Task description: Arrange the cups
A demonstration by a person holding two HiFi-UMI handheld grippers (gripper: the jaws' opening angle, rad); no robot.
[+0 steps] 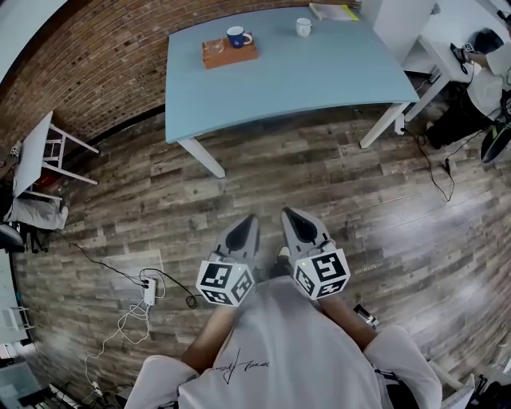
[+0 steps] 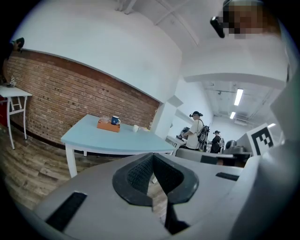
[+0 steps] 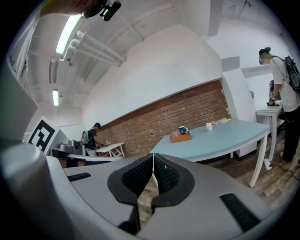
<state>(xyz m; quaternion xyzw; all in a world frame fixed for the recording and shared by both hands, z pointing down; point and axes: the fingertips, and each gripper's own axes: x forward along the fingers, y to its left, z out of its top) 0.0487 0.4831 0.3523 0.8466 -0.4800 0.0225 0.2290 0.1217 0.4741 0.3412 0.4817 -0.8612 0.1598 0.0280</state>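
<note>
A light blue table stands ahead by the brick wall. On it a brown wooden tray carries a blue cup and a clear glass. A white cup stands apart to the right. The same tray, blue cup and white cup show far off in the left gripper view, and the blue cup and white cup in the right gripper view. My left gripper and right gripper are side by side over the floor, well short of the table, both shut and empty.
A white side table stands at the left by the wall. Cables and a power strip lie on the wood floor at the lower left. White desks with a person beside them are at the right. A yellow-edged booklet lies at the table's far edge.
</note>
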